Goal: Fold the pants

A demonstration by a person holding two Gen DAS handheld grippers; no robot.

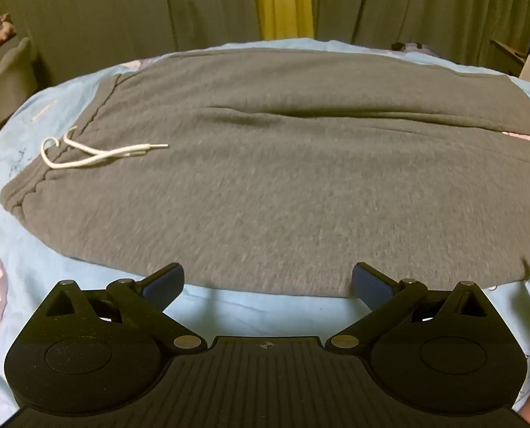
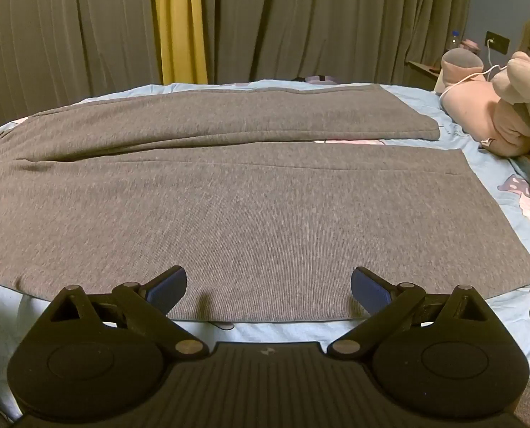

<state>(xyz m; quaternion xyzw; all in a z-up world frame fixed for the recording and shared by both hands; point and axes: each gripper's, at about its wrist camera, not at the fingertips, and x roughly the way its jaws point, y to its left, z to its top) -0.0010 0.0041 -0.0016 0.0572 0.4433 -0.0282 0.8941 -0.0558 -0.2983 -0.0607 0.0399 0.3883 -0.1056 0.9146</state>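
Observation:
Grey sweatpants lie flat on a light blue bedsheet, waistband to the left, with a white drawstring on top. The right wrist view shows both legs side by side, reaching to the right. My left gripper is open and empty, hovering at the near edge of the pants by the hip part. My right gripper is open and empty, over the near edge of the near leg.
Grey curtains with a yellow strip hang behind the bed. Pink plush toys and a white cable lie at the right end. A nightstand with a bottle stands beyond. Blue sheet shows along the near edge.

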